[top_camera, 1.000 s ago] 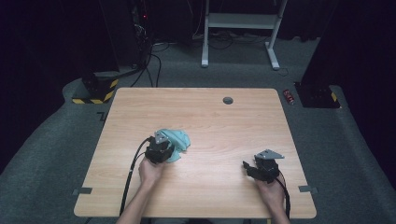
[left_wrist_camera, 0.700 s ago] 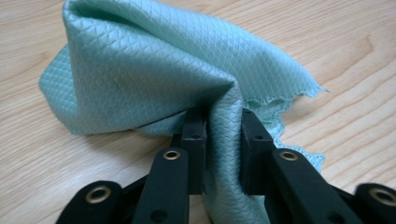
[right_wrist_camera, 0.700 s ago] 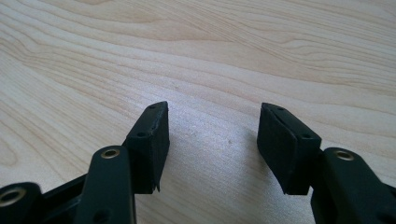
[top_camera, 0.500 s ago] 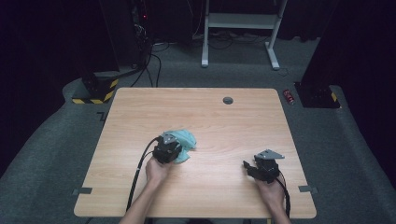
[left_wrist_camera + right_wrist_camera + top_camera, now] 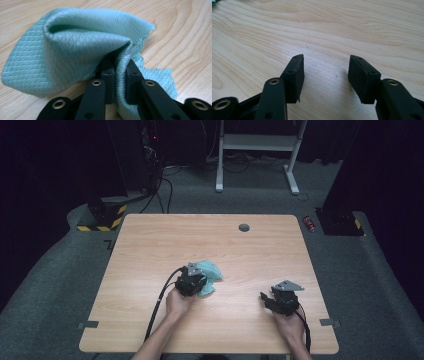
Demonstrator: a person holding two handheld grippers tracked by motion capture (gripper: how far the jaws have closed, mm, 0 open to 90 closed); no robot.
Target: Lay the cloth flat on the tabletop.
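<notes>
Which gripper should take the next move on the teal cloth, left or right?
Left. The left gripper is already shut on a fold of the teal cloth; the right gripper is open over bare table, apart from it.

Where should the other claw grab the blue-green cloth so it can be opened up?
Probably the frayed free corner of the teal cloth, coming in from the right claw's side. The left claw pinches a fold in the middle, so that corner sticks out loose near the wooden table.

Left hand-held gripper (image 5: 196, 279) with jaws pinched together, right hand-held gripper (image 5: 274, 301) with jaws spread.
</notes>
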